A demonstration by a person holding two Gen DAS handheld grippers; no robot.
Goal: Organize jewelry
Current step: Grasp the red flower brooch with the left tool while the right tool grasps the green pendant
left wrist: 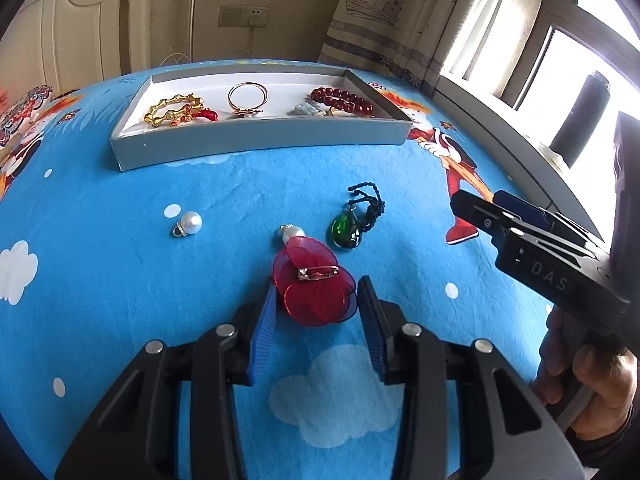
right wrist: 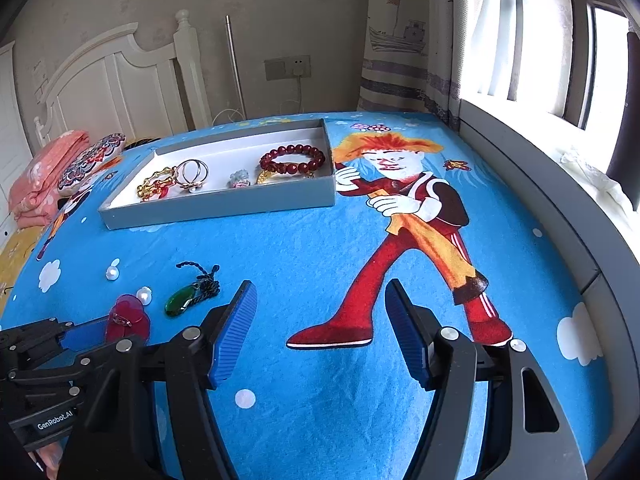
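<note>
A red flower brooch [left wrist: 314, 286] of thin, translucent petals lies on the bed [left wrist: 224, 200], pin clasp facing up, on a blue fleece cover printed with white clouds and a cartoon figure. The left gripper [left wrist: 316, 300] sits low over it, its ribbed blue fingers [left wrist: 264, 332] partly apart, one at each side of the petals. The left pad is right against the petal edge and the right one just beside it; whether they press on the brooch cannot be told from here.

Touching the brooch's far edge is a round pearl charm [left wrist: 294, 234] with a small metal cap. A second pearl charm [left wrist: 190, 223] lies apart to the left. Just right of the brooch rests a glossy green teardrop pendant [left wrist: 346, 232] on a dark twisted cord.

The right gripper [right wrist: 320, 320] hovers above bare cover with its fingers wide apart and nothing between them, held in a hand [left wrist: 588, 380].

Further back stands a shallow grey cardboard tray [left wrist: 260, 136] with a white inside. It holds a gold bamboo-link bracelet [left wrist: 174, 114] with a red cord, a thin gold bangle [left wrist: 248, 98], a small pale trinket [left wrist: 306, 109] and a dark red bead bracelet [left wrist: 344, 101].
</note>
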